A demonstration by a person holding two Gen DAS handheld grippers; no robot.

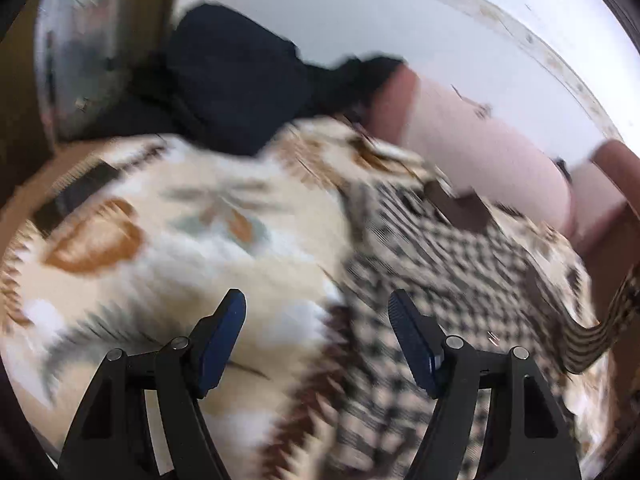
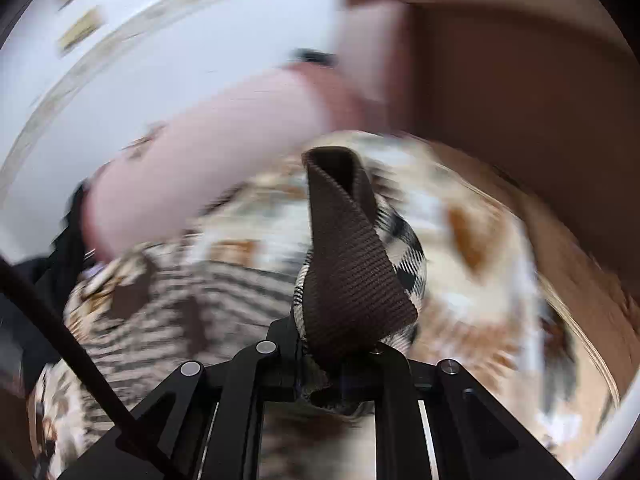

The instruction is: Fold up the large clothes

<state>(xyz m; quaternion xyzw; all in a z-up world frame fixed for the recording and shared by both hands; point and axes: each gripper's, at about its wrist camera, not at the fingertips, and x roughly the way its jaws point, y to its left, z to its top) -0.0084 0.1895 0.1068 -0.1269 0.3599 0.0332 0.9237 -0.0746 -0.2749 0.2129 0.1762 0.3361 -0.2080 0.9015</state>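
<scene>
The garment (image 1: pixel 420 280) is a large piece with a black-and-cream houndstooth check and dark brown ribbed trim; it lies spread over a bed cover (image 1: pixel 168 240) that is cream with orange and grey-blue leaf shapes. In the left wrist view it covers the right half of the cover, and one checked strip of it rises off the cover at the right edge. In the right wrist view one end of it, a brown ribbed cuff (image 2: pixel 352 264) with checked cloth behind, stands up out of the right hand-held gripper (image 2: pixel 340 356), whose jaws are nearly closed and pinch this cloth between them. The rest of the garment hangs down from there to the bed cover at the lower left of that view. The left hand-held gripper (image 1: pixel 316 340) is wide open, its blue pads (image 1: pixel 224 340) well apart with nothing between them; it hangs above the border where the garment meets the bare cover, and I cannot tell if it touches the cloth. Behind the garment lies a pale pink bolster pillow (image 1: pixel 492 152) with a darker pink end, and beside it a dark navy cloth (image 1: pixel 236 80) is heaped near a shiny metal surface (image 1: pixel 72 48). A white wall (image 1: pixel 360 20) stands behind. Both views are strongly blurred. No container shows clearly.
</scene>
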